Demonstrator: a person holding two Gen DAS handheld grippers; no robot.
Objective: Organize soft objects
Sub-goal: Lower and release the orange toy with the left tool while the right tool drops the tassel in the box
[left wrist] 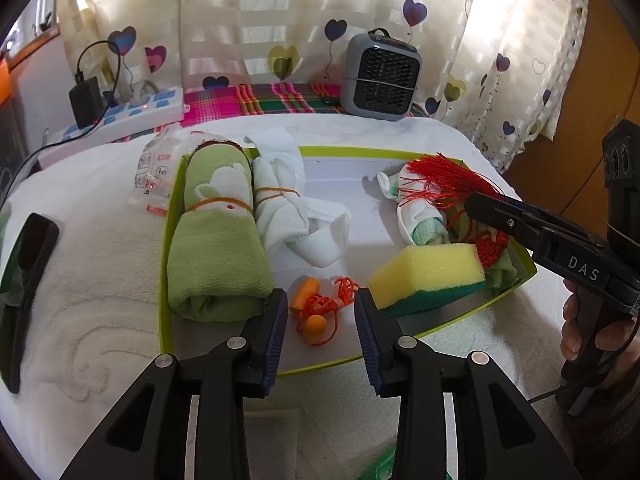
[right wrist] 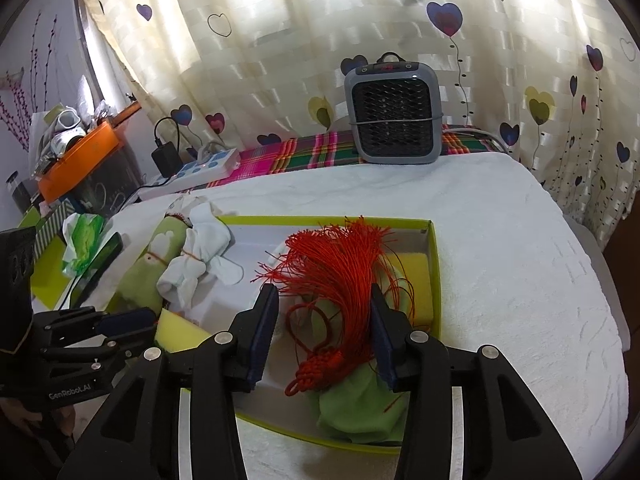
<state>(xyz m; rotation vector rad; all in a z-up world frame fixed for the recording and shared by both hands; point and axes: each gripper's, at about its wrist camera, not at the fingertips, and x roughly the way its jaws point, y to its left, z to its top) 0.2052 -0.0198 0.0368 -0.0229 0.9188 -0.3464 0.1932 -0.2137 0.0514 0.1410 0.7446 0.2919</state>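
While a white towel [left wrist: 100, 280] covers the bench, a shallow green-rimmed tray [left wrist: 166, 240] sits on it and holds the soft things. A rolled green towel [left wrist: 216, 236] bound with a rubber band lies along the tray's left side, with a banded bundle of white socks [left wrist: 288, 208] just beside it. A yellow sponge [left wrist: 428, 276] with a green scouring face rests near the front right of the tray. A red tassel [right wrist: 340, 280] with a knotted end lies draped over a green cloth [right wrist: 360, 408] at the right end. Corded orange earplugs [left wrist: 320, 308] lie on the tray floor at the front. The left hand-held gripper [left wrist: 322, 332] hangs over the earplugs, jaws apart and touching nothing. The right hand-held gripper [right wrist: 324, 336] straddles the tassel, jaws apart; the strands brush the right pad, unclamped.
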